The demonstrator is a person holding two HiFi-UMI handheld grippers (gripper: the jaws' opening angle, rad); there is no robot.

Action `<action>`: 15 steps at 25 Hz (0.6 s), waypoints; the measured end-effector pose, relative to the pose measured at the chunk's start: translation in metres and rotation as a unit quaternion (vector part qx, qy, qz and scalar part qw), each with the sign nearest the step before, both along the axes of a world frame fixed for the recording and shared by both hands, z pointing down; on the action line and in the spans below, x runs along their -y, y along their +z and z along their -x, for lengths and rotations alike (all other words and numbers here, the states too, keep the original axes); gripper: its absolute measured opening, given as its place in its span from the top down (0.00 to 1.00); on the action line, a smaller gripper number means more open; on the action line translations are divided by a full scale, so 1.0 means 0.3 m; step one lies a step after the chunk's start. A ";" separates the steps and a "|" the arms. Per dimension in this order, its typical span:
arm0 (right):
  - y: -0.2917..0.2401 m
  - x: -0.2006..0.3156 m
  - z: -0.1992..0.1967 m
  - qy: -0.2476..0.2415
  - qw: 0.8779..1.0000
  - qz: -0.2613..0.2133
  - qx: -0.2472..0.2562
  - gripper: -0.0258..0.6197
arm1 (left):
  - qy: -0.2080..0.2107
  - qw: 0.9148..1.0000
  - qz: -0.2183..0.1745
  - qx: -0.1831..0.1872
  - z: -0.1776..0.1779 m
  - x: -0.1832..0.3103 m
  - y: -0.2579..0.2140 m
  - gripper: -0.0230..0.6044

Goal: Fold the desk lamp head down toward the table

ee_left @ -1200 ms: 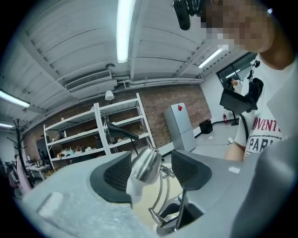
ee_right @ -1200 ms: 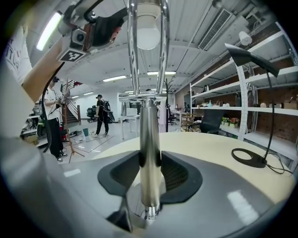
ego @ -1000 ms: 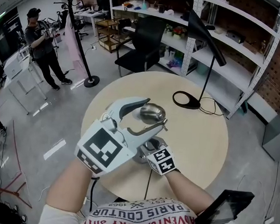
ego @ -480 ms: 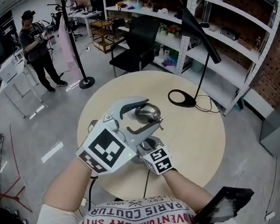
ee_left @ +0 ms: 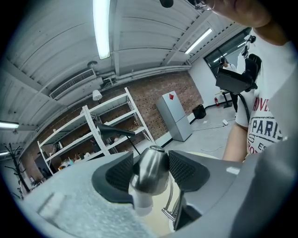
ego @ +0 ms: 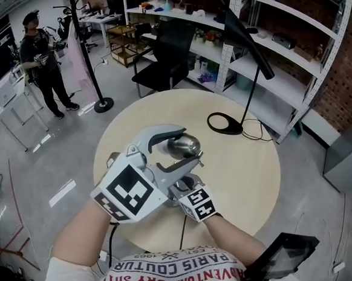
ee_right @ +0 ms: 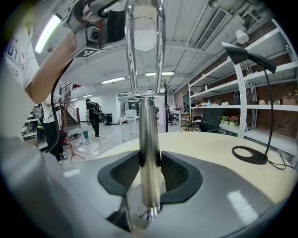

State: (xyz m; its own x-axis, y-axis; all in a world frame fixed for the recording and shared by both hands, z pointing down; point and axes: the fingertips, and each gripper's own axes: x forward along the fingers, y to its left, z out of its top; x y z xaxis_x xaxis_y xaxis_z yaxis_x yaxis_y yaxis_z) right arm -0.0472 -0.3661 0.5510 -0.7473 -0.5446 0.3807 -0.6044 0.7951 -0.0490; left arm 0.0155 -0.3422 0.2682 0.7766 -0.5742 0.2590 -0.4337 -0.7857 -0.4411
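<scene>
Two grippers are working on one chrome lamp, standing on the near half of the table (ego: 246,173). The left gripper (ego: 190,145) has just been closing its jaws and is now pinching the lamp head (ee_left: 151,169) between its pads, ready to tip it down. The right gripper (ee_right: 150,162) is clamping the pole (ee_right: 148,125) low, by the base (probably bracing it so nothing slides). The head is sitting high, not folded yet.

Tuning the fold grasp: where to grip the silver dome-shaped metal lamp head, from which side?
Across the rounded flanks of the silver dome-shaped metal lamp head, from the person's side: its opening faces down, the curve seats both jaws. The left gripper, jaws just closing, clamps it so; the right gripper pins the chrome stem.
</scene>
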 end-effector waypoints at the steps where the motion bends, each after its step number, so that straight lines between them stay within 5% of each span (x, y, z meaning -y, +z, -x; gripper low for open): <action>1: 0.000 -0.003 -0.001 0.002 1.000 0.000 0.003 0.74 | 0.002 1.000 0.001 -0.002 0.001 -0.002 -0.001 0.59; 15: -0.003 -0.015 -0.002 0.005 1.000 0.003 0.018 0.74 | 0.003 0.999 0.015 -0.038 0.034 -0.003 -0.021 0.59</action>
State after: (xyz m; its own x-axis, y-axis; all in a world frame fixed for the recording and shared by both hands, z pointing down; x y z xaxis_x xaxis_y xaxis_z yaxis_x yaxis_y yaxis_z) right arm -0.0465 -0.3616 0.5502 -0.7557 -0.5497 0.3560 -0.6096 0.7891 -0.0754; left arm 0.0053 -0.3413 0.2618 0.7985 -0.5618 0.2165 -0.4593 -0.8008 -0.3843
